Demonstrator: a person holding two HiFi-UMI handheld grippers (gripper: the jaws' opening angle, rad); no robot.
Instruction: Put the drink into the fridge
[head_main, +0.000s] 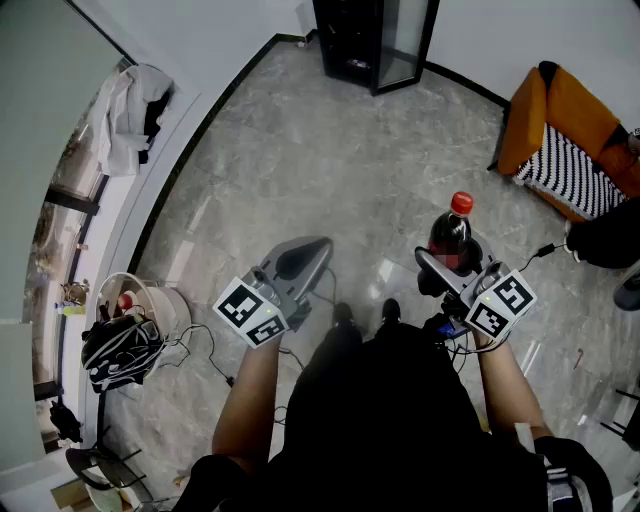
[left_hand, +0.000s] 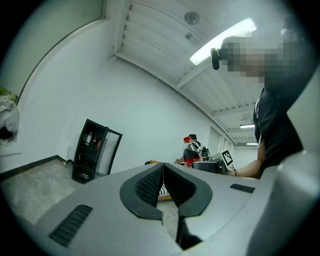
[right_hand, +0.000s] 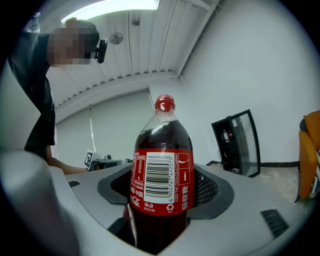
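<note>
Right claw (head_main: 452, 268) grips 1 cola bottle (right_hand: 162, 165) upright between its pads, red cap up (held above the floor (head_main: 300, 150)). Left claw (left_hand: 163, 186) is closed with nothing in it. The fridge (head_main: 375, 40), glass door open, stands well apart ahead.

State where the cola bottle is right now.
Head view, right side: the cola bottle stands upright in the jaws of the right gripper, over the floor, with the black fridge ahead at top.
</note>
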